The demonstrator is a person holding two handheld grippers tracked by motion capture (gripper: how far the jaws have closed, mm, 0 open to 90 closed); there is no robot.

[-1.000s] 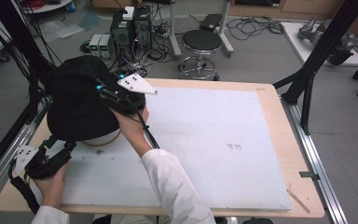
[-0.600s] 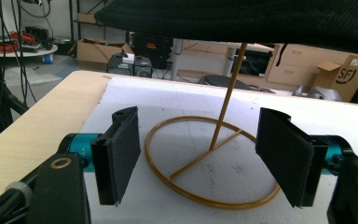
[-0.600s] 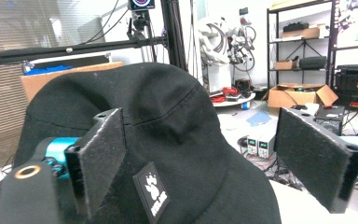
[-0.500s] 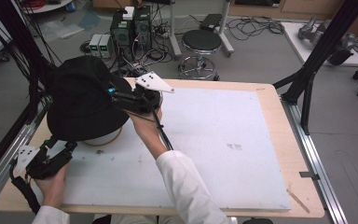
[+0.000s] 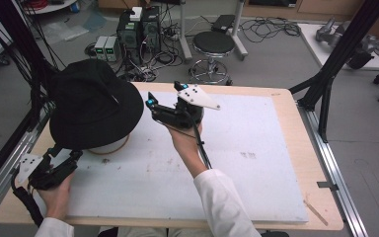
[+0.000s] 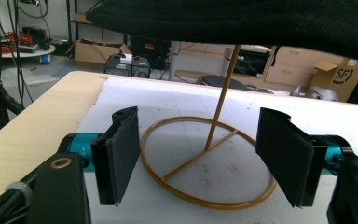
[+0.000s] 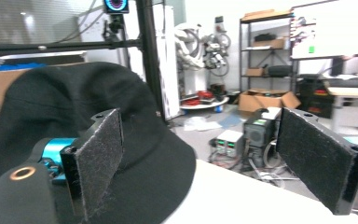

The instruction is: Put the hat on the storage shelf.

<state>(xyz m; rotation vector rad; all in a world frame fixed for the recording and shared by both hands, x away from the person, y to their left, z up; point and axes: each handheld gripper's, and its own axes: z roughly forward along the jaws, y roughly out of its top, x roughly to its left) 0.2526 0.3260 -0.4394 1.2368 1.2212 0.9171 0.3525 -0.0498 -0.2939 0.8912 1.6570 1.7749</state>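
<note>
A: Where does the black bucket hat (image 5: 91, 106) sit?

B: It sits on a gold wire stand (image 6: 209, 161) at the left of the white foam board (image 5: 256, 163), near the table's far left corner. In the left gripper view the stand's thin upright rod rises from a ring base with a crossbar, and the hat's brim hangs across the top of that picture.

A: And the right gripper (image 5: 153, 106)?

B: It is raised above the board just to the right of the hat's brim, apart from it, its tips pointing toward the hat. Its jaws have just been opening and now stand spread wide with nothing between them; the right gripper view shows the two black pads (image 7: 324, 156) far apart, with the hat's crown and brim beyond them.

A: The left gripper (image 5: 64, 157)?

B: It lies low at the near left of the board, just in front of the stand and under the brim's near edge. Its jaws are spread too, one pad (image 6: 119, 151) to either side of the ring base's near part, touching neither the ring nor the hat
</note>
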